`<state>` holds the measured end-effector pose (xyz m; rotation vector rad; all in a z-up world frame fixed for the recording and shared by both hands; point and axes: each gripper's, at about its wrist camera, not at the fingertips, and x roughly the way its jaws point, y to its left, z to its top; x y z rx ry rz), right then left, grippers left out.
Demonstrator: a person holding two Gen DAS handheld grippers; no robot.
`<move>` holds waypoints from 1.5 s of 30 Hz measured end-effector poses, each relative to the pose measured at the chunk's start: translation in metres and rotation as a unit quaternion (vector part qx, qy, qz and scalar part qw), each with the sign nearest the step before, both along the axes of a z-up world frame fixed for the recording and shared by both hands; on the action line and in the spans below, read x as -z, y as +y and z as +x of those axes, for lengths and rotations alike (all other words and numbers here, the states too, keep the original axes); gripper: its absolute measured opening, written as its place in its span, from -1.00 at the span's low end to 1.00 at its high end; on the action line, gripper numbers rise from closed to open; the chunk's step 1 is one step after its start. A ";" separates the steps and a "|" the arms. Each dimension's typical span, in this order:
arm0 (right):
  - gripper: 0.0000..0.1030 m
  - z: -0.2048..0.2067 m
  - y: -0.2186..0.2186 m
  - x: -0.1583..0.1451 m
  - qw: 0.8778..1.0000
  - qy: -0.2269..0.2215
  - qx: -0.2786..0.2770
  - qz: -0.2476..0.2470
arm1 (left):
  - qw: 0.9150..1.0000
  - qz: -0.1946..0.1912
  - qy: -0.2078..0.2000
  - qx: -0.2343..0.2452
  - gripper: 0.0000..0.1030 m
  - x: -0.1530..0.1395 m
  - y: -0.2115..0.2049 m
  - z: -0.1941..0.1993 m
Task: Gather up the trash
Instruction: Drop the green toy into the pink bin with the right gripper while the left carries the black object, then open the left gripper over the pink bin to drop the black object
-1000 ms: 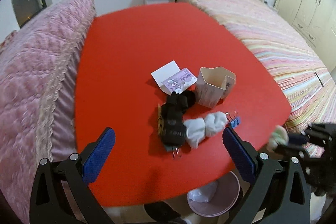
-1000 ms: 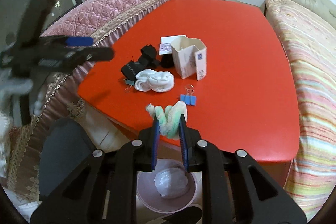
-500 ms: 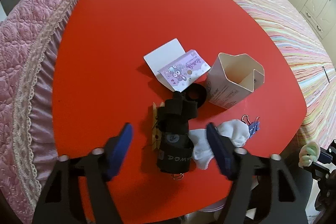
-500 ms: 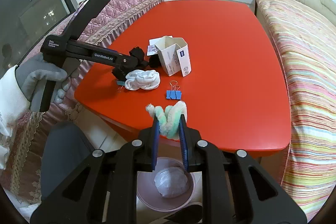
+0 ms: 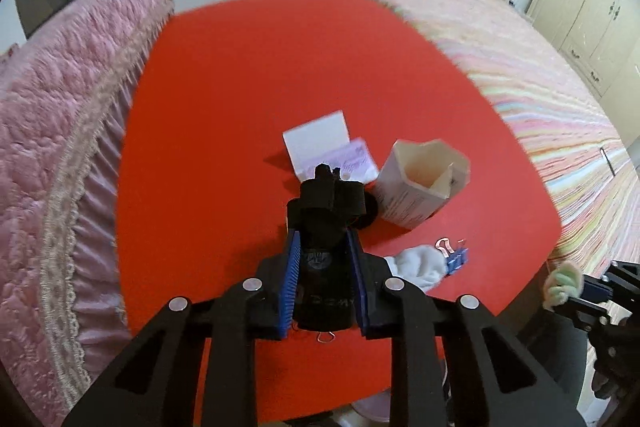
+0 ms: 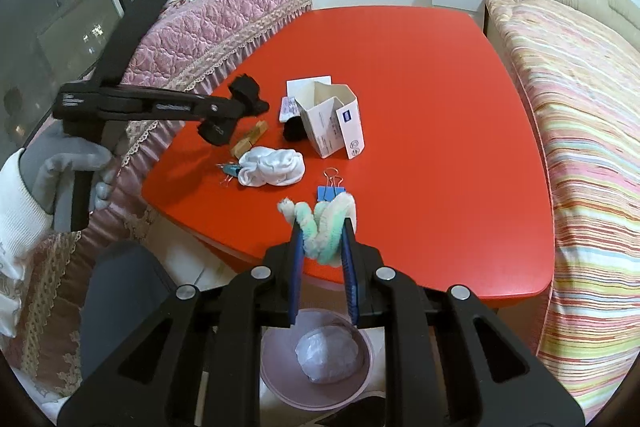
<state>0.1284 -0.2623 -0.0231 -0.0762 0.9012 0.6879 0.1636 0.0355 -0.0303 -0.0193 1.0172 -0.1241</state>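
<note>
The left gripper (image 5: 323, 247) was clamped on a black strap-like bundle (image 5: 325, 227); its jaws had just been closing, and the blue pads pressed on both sides of the bundle. In the right wrist view the bundle appeared lifted clear of the red table (image 6: 420, 75), held out over its left part by a gloved hand (image 6: 68, 167).

The right gripper (image 6: 323, 227) was clenched on a twisted green-and-white fuzzy cord (image 6: 324, 227), held at the near edge of the table. Directly below it, on the floor, stood a pink bin (image 6: 276, 379) with a crumpled clear bag (image 6: 326, 353) inside.

Remaining on the table: a white sock (image 6: 272, 167) near the near-left edge, a blue binder clip (image 6: 330, 189) just right of it, and a small teal clip (image 6: 230, 169) touching the sock's left end. A wooden clothespin (image 6: 250, 139) lay just beyond the sock. An open white carton (image 6: 334, 123) stood upright near the middle, with a white card (image 5: 316, 139) and a purple printed card (image 5: 356, 159) on its far-left side. A small black round object (image 6: 294, 131) sat against the carton's left wall; what it was could not be determined.
</note>
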 end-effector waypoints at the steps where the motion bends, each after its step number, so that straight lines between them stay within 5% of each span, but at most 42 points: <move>1: -0.66 -0.001 0.000 -0.001 1.000 -0.001 -0.001 0.001 | 1.000 0.000 -0.014 0.003 -0.55 -0.008 -0.001 -0.009; 14: -0.66 -0.039 -0.005 -0.011 1.000 -0.011 -0.028 -0.001 | 0.994 -0.017 -0.100 0.030 -0.55 -0.044 -0.025 -0.104; 29: -0.59 -0.076 0.006 0.038 0.995 0.057 -0.083 -0.021 | 0.995 -0.062 -0.054 0.051 -0.55 0.007 -0.045 -0.173; 31: 0.18 -0.076 0.007 0.044 0.994 0.065 -0.083 -0.023 | 0.995 -0.065 -0.047 0.054 -0.55 0.011 -0.045 -0.175; 33: 0.59 -0.076 0.005 0.047 0.995 0.065 -0.077 -0.022 | 0.995 -0.065 -0.043 0.057 -0.55 0.013 -0.046 -0.175; 37: 0.79 -0.071 -0.004 0.045 0.996 0.067 -0.058 -0.014 | 0.995 -0.067 -0.038 0.066 -0.55 0.015 -0.051 -0.174; 45: 0.83 -0.066 -0.031 0.030 0.999 0.042 -0.014 -0.018 | 0.992 -0.065 -0.019 0.108 -0.54 0.023 -0.075 -0.174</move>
